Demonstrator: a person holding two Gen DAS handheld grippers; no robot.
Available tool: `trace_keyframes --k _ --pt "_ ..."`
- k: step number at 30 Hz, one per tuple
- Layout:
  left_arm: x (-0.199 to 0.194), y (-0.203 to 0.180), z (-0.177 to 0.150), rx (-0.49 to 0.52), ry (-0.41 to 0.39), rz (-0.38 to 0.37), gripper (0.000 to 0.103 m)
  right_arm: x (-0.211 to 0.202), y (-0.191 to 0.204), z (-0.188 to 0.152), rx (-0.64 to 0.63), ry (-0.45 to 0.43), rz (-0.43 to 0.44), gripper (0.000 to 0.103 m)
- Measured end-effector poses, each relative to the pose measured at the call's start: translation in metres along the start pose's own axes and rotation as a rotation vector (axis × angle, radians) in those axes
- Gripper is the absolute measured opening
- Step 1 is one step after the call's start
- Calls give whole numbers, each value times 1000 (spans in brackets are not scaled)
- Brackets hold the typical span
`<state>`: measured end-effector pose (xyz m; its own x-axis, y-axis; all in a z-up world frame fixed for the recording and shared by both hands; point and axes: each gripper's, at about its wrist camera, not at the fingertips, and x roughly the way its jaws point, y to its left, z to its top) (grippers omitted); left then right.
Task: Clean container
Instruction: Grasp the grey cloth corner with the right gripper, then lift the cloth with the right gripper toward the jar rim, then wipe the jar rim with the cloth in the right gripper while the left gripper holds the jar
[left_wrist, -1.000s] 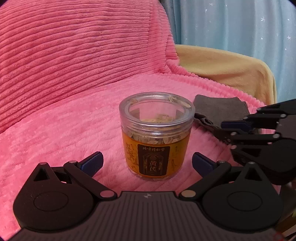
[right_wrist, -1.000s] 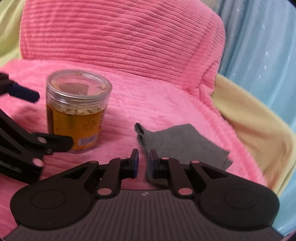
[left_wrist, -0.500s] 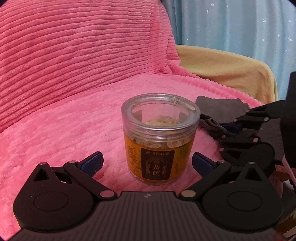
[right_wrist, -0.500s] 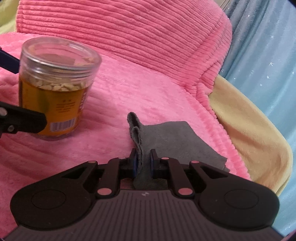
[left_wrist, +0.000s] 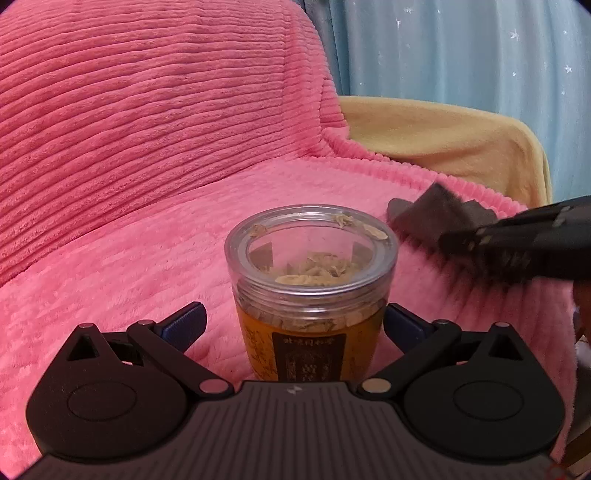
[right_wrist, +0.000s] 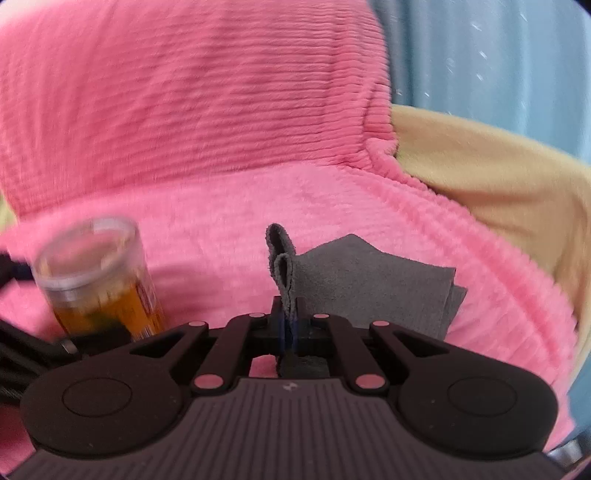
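My right gripper (right_wrist: 290, 326) pinches the grey cloth (right_wrist: 369, 280); my left gripper (left_wrist: 293, 323), spread, brackets the unwiped herb jar (left_wrist: 312, 291); wiping remains.

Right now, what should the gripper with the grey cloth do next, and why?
Probably carry the grey cloth over to the jar and start wiping its clear lid. The right gripper is already shut on a fold of the cloth, and the left gripper sits open around the jar, not yet squeezing it, so it could close to steady the jar first.
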<state>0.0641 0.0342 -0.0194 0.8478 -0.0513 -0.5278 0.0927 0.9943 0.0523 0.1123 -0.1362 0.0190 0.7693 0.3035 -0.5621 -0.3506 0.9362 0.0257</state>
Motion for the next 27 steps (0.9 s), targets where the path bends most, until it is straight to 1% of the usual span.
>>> trace_keyframes --k 1,3,4,6,10,14,17,22,25,27 --pt "1 0 1 2 -3 -1 101 -1 -3 1 26 -3 10 1" --pt "3 -1 2 6 -9 -18 93 -1 -10 2 70 -15 29 2" --pt "5 -2 3 12 -11 -32 86 -3 -11 2 78 -29 33 2" --pt "6 -5 3 27 -14 -41 85 -10 -14 4 100 -72 47 3" --pt "5 -9 2 56 -24 -85 85 -32 -21 13 177 -181 182 3" --pt "3 -14 -1 83 -32 -132 85 -37 -9 18 150 -204 319 2" --pt "3 -17 -2 96 -37 -148 85 -28 4 19 101 -166 399 2" --pt "5 -18 -4 104 -40 -153 85 -15 14 18 20 -117 417 2" --pt "6 -18 -5 112 -44 -158 85 -19 9 18 5 -78 460 3" --pt "7 -16 -6 110 -46 -167 85 -22 7 18 9 -53 504 3"
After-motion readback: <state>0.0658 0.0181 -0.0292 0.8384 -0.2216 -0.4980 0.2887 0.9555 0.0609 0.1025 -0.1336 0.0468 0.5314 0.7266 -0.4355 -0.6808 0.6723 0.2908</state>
